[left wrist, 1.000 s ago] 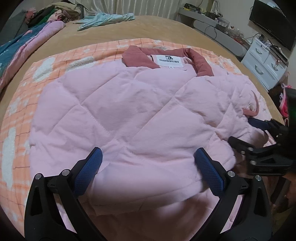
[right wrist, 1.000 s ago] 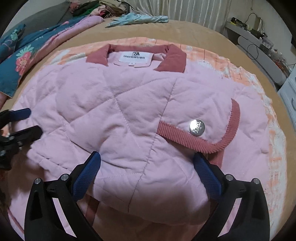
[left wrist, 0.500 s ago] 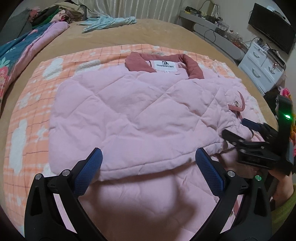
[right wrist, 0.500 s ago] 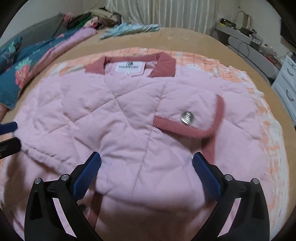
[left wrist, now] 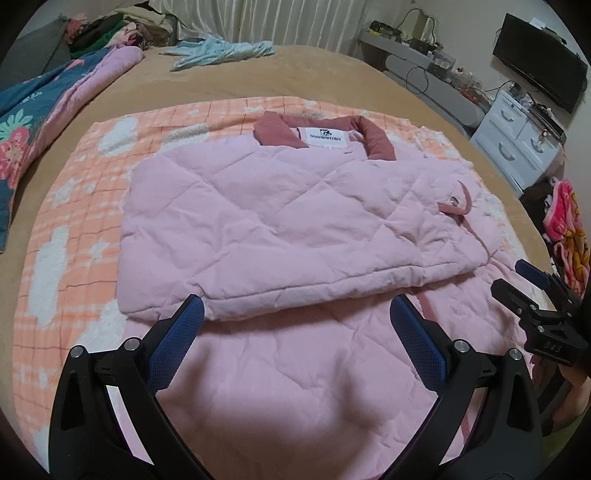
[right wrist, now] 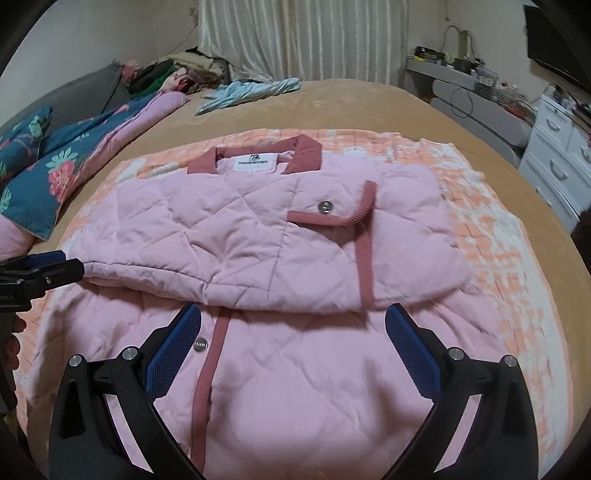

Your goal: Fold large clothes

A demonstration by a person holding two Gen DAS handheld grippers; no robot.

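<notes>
A pink quilted jacket with a dusty-rose collar lies flat on an orange checked blanket on the bed. Its upper part is doubled over, leaving a folded edge across the middle. My left gripper hovers open just short of that edge, over the lower single layer, holding nothing. In the right wrist view, the jacket shows a rose-trimmed flap with a metal snap. My right gripper is open and empty there too. Each gripper shows in the other's view: the right gripper and the left gripper.
A floral blue quilt lies along the bed's left side. A light blue garment and a pile of clothes sit at the far end. White drawers and a red-yellow cloth stand off the right side.
Both grippers have drawn back toward the near side and away from the jacket. The folded edge, under the fingers a second ago, now lies ahead of the fingertips.
</notes>
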